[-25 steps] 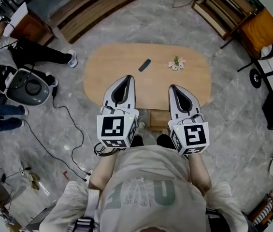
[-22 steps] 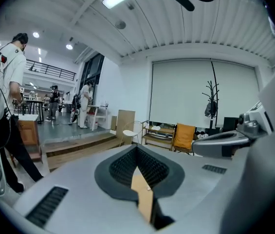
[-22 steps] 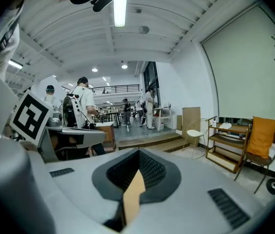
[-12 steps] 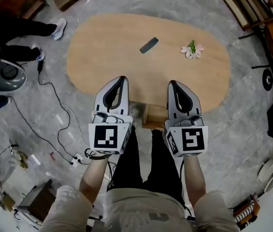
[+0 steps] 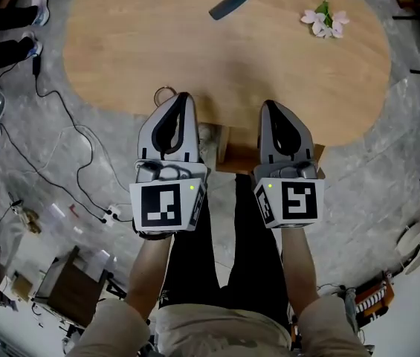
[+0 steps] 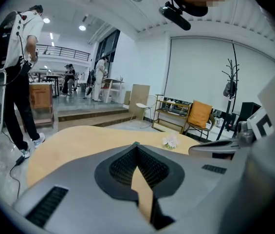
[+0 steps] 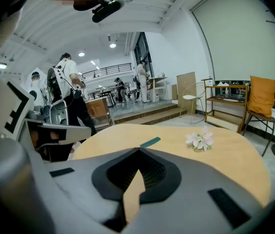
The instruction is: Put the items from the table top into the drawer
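Observation:
A dark teal flat bar (image 5: 230, 3) (image 7: 150, 142) and a small white-pink flower (image 5: 325, 21) (image 7: 200, 140) (image 6: 170, 141) lie on the far part of the oval wooden table (image 5: 120, 58). My left gripper (image 5: 182, 99) (image 6: 136, 144) and right gripper (image 5: 271, 106) (image 7: 138, 150) hover side by side over the table's near edge. Both are shut and hold nothing, well short of both items. A wooden drawer unit (image 5: 233, 155) shows under the table edge between them. A small ring (image 5: 165, 95) sits at the edge by the left gripper's tip.
Cables (image 5: 61, 162) trail over the marble floor at the left, near a bystander's shoes (image 5: 35, 10). A wooden box (image 5: 65, 288) stands at the lower left. Behind the table are a chair with an orange cushion (image 6: 199, 115) and people standing (image 6: 15, 57).
Both grippers have sunk together toward the table's near edge, still shut. The head view has come lower and closer, so the table fills more of the picture.

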Tool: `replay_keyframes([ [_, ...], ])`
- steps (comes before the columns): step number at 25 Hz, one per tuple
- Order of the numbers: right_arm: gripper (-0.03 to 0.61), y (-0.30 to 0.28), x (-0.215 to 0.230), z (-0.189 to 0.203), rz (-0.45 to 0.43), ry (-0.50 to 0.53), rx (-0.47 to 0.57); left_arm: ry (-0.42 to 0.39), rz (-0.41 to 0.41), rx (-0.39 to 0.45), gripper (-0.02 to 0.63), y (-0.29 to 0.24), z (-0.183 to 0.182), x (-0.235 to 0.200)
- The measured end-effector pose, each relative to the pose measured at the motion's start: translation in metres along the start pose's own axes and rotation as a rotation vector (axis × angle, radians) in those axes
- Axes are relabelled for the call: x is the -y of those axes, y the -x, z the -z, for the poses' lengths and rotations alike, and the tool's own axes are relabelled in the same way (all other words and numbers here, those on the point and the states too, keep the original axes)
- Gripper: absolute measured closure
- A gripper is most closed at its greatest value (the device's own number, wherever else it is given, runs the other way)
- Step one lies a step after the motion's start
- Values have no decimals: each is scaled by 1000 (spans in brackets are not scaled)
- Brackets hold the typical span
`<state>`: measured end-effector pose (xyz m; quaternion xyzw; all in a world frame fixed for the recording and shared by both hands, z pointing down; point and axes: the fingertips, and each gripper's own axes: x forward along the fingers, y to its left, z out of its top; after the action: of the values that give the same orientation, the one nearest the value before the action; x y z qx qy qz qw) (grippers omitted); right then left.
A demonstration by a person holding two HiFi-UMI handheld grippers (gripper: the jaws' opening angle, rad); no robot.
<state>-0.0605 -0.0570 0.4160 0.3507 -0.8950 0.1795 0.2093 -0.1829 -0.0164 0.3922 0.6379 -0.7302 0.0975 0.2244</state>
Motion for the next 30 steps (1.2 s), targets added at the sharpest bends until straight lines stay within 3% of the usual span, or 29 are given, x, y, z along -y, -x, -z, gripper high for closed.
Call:
replay_keyframes([
  [10, 574, -10, 8, -4, -16, 21, -3, 0, -35, -36, 604, -10, 14, -19],
  [12, 574, -11, 9, -5, -21, 22, -4, 46, -30, -54, 421, -17, 23, -28],
  [17, 574, -14, 3, 5, -44, 27, -34, 137, -135, -162, 309, -28, 82, -65],
  [23, 574, -18, -15, 19, -83, 41, -72, 166, -221, -297, 305, -34, 147, -89],
  [30, 574, -22, -32, 25, -124, 62, -91, 169, -257, -379, 307, -42, 181, -99],
])
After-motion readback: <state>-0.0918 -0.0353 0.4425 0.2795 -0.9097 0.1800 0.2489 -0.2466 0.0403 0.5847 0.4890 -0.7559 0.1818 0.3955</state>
